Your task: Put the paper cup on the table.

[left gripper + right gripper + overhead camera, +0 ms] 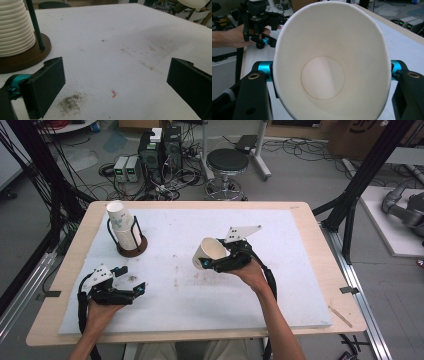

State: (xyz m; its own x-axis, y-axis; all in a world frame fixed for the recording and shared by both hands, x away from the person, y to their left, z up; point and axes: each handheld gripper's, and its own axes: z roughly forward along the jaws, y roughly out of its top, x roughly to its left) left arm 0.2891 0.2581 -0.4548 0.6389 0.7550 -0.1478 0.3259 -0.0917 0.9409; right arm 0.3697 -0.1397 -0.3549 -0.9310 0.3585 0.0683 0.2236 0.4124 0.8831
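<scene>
- At the far left of the white mat (280, 285), a stack of paper cups (121, 226) is seen in a dark wire holder (133, 247), with the stack leaning a little.
- Nearer the person, the left gripper (131, 280) is held low over the mat, its jaws spread wide with nothing between them; a grey smudge (71, 103) and a small orange scrap (114, 94) are seen on the mat beneath.
- Toward the middle, a single paper cup (210, 252) is held above the mat, tipped on its side.
- The cup is gripped by the right gripper (214, 263), jaws closed on its wall, apparently near the base.
</scene>
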